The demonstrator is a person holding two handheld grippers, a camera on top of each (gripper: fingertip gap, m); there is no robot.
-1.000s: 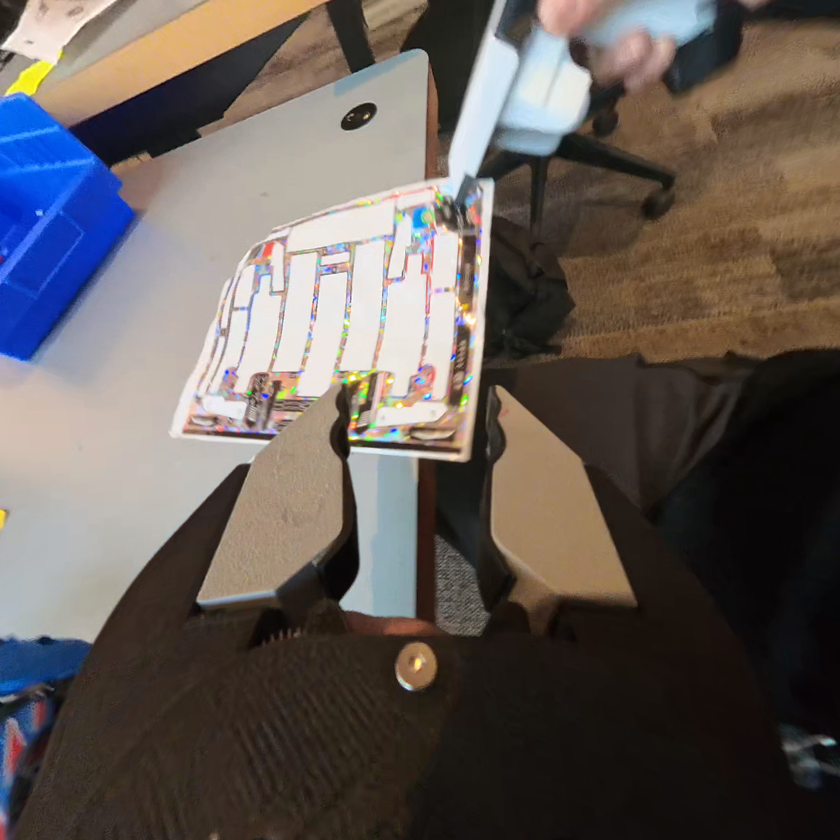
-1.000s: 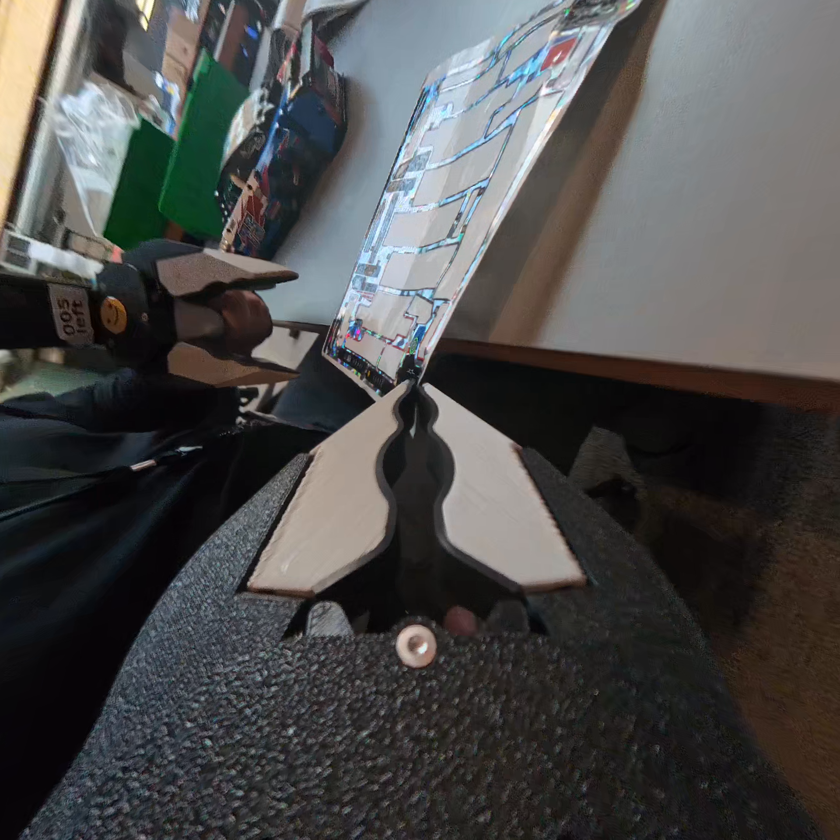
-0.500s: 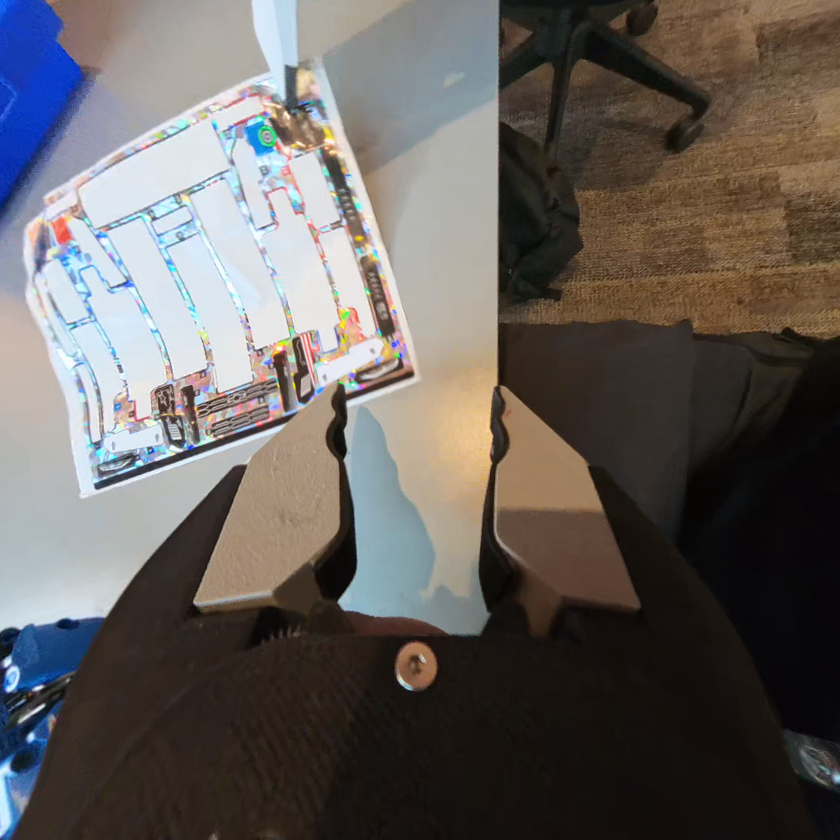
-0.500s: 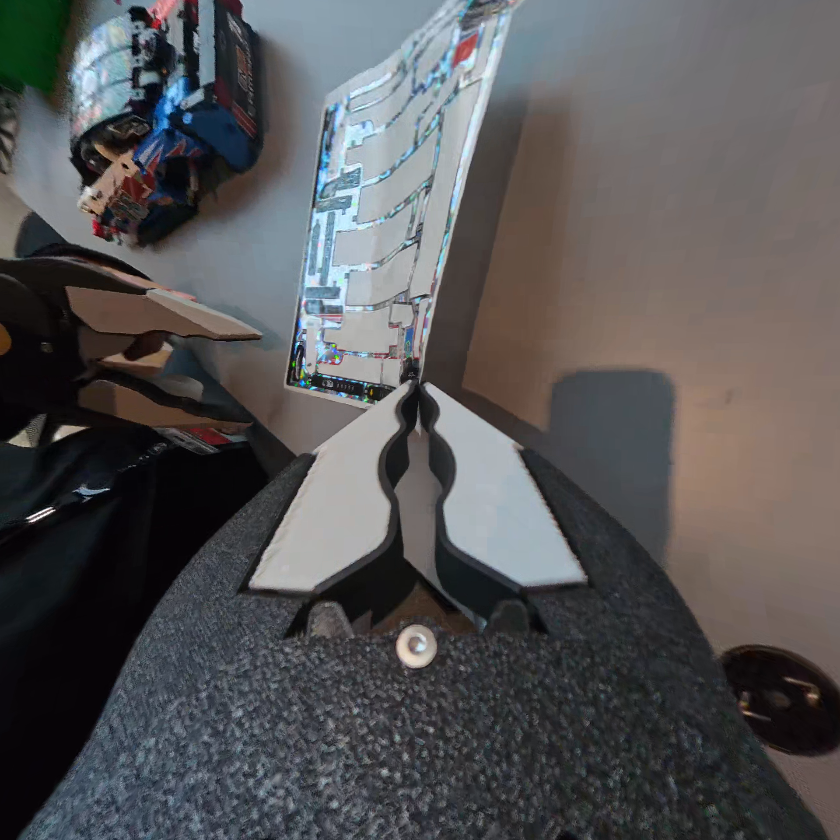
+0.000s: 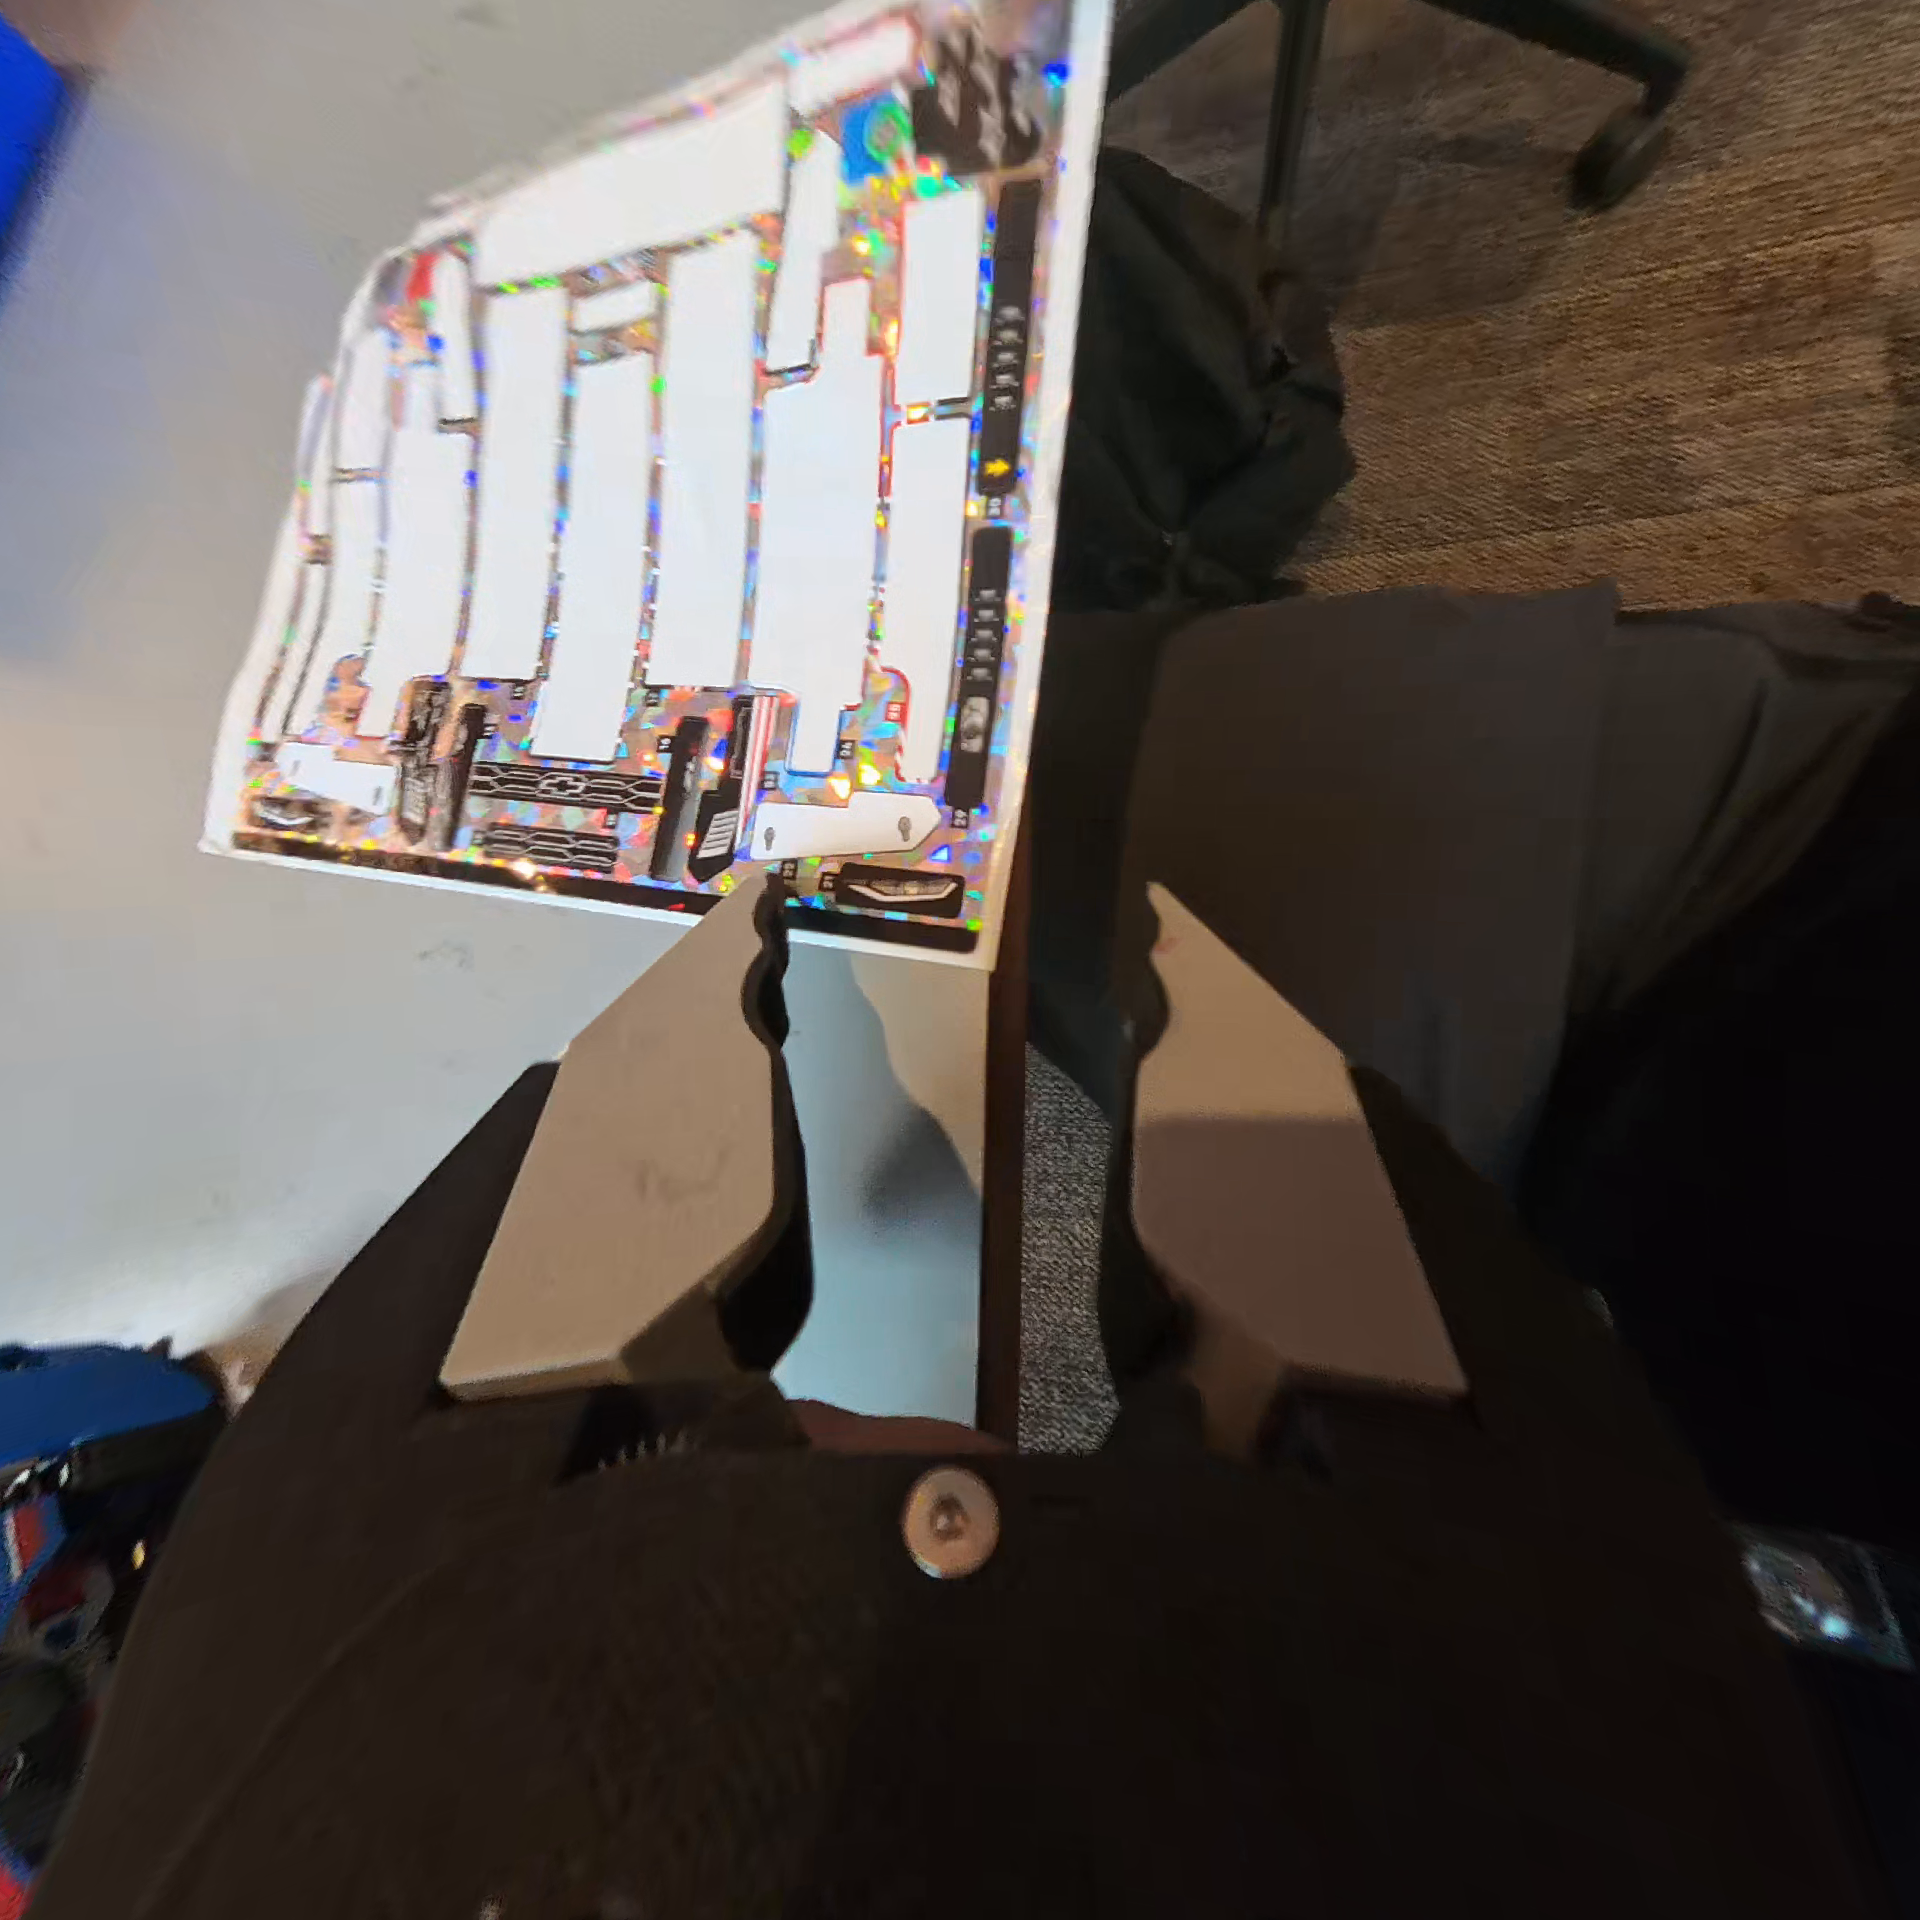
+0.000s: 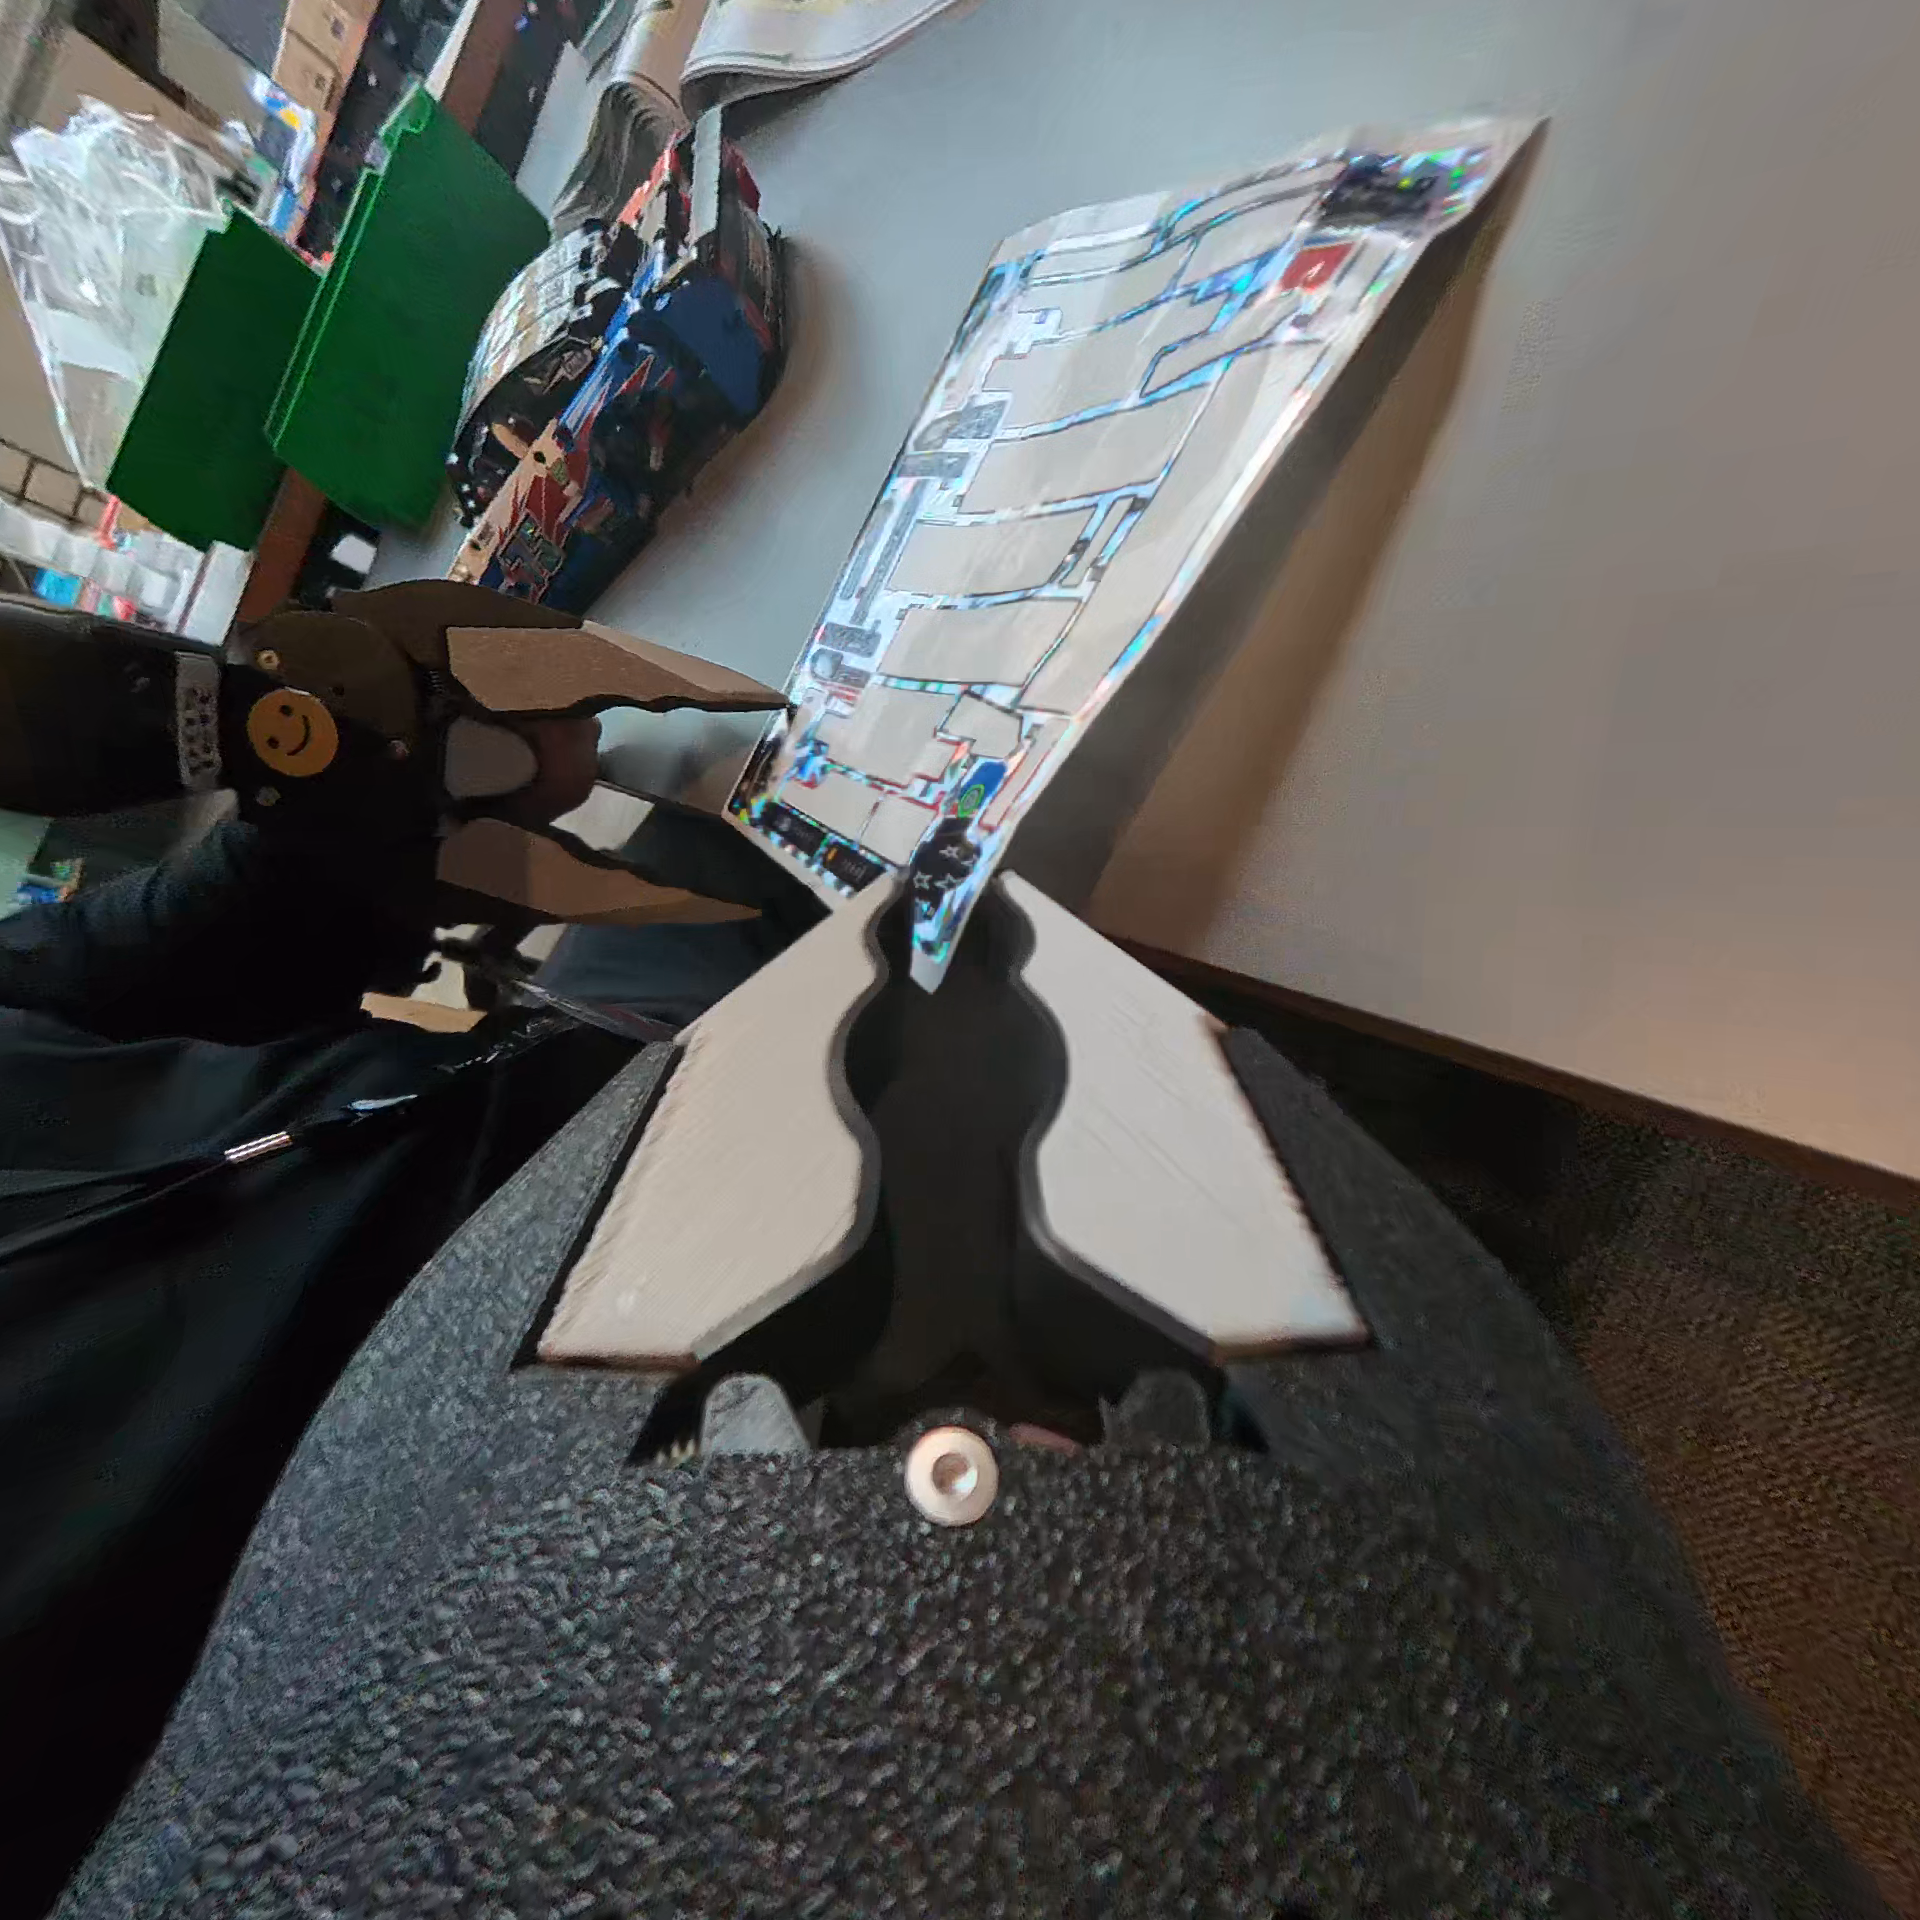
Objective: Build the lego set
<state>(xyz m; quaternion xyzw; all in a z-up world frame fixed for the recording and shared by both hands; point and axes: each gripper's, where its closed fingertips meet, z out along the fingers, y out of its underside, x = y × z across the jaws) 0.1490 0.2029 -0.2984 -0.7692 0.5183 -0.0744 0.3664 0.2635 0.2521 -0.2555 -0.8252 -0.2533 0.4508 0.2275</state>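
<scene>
A holographic sticker sheet [image 5: 665,520], with most stickers peeled off, is held tilted up above the grey table [image 5: 208,1091] near its right edge. My right gripper [image 6: 940,914] is shut on one corner of the sheet [image 6: 1091,499]. My left gripper [image 5: 956,904] is open and empty, and one fingertip [image 5: 764,904] touches the sheet's near edge. It also shows in the right wrist view [image 6: 774,805], jaws apart at the sheet's side edge. The blue, black and red lego car [image 6: 623,395] lies on the table beyond it.
Green bins [image 6: 343,343] and an open booklet [image 6: 790,42] sit past the car. A blue bin [image 5: 21,156] is at the table's far left. Off the table edge are a person's dark trousers [image 5: 1403,831], a black bag [image 5: 1195,416] and an office chair [image 5: 1455,83] on carpet.
The right gripper has swung the sheet back to the table's edge and tilted it up. The left gripper has closed in on the sheet's near edge and stays open.
</scene>
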